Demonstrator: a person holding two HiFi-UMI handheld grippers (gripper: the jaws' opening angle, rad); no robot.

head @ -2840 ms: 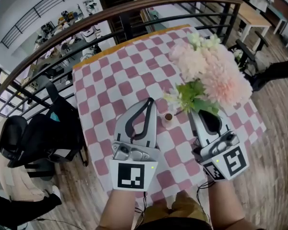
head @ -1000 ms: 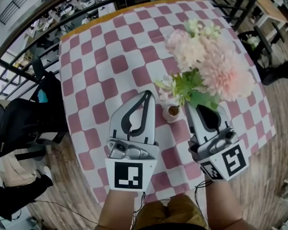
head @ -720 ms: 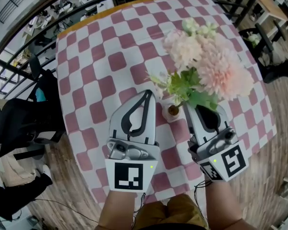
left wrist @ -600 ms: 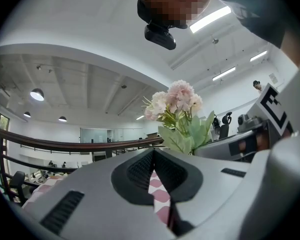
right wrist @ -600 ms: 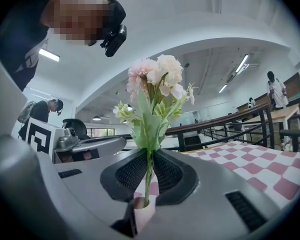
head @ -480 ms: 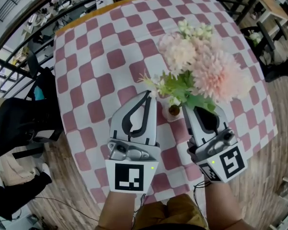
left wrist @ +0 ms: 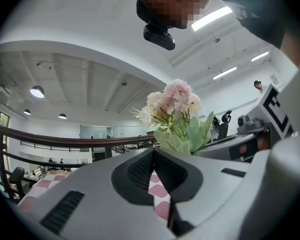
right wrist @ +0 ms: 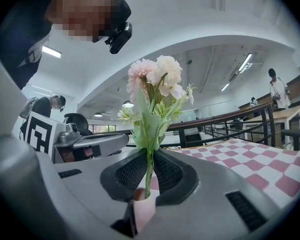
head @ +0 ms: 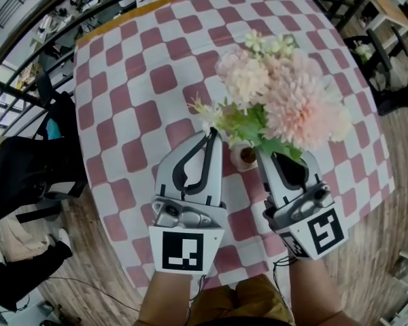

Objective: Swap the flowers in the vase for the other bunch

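Table (head: pixel 143 80) spread with a pink-and-white checked cloth. Near its middle, upright, a small pale pink vase (head: pixel 243 157) with a narrow mouth.

Coming in from 5 o'clock of the vase, the right hand-held gripper (right wrist: pixel 150 159), pinching the thin green stem (right wrist: pixel 148 176) of a bunch (head: pixel 285 97) of pale pink flowers and broad green leaves. Lower end of the stem right at the vase's mouth in the right gripper view; whether inside or just above, hard to tell. Blooms leaning out toward 1 o'clock of the vase, with the leaves covering the right jaw tips in the head view.

At 10 o'clock of the vase, just beside it, the tips of the left hand-held gripper (head: pixel 211 138), pressed together and gripping nothing, only checked cloth showing through the gap behind them.

At 9 o'clock of the table, on the wooden floor, a black chair (head: pixel 27 175).
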